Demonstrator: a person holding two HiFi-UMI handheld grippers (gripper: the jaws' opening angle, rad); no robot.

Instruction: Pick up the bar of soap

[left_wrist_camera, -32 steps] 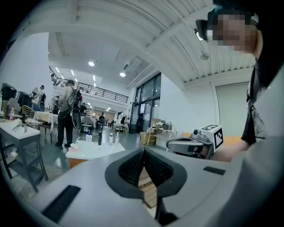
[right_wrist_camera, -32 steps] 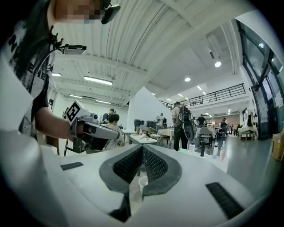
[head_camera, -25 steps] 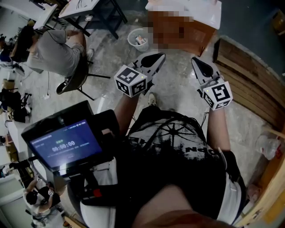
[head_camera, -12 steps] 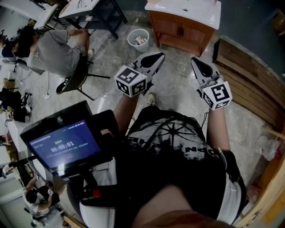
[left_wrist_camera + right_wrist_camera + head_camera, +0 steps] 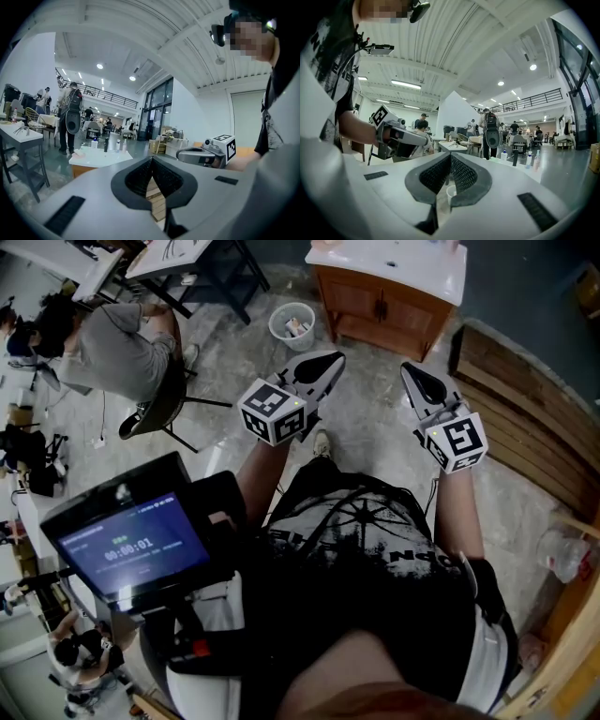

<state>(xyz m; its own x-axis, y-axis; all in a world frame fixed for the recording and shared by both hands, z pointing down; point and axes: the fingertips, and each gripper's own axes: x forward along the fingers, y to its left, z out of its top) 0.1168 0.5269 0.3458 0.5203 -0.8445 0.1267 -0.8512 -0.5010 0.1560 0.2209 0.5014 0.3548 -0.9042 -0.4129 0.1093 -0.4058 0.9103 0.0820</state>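
Soap is what we are after, and we cannot yet pick it out for certain. In the left gripper view a pale, flat lump that may be the bar of soap [image 5: 79, 153] lies near the left end of the white top of the washstand [image 5: 412, 263]. Bottles [image 5: 107, 144] stand on the same top, more toward its middle. The washstand sits well ahead of us across open floor, with a small bucket [image 5: 292, 324] just beside its left side and stacked wooden boards [image 5: 525, 418] off to its right.

Both claws are closed on nothing. The left gripper [image 5: 330, 362] and the right gripper [image 5: 412, 373] are held out about level in front of our chest, pads pressed together, well apart from the washstand.

The step in hand, as we judge it, is the approach. To do it well we should walk up square to the washstand's front edge, choose the gripper nearer the bar, and spread its jaws before reaching over the top. We would come in low, clear of the bottles, straddle the bar across its narrower faces, and close gently, since soap is likely slick and may squirt out of a hard pinch
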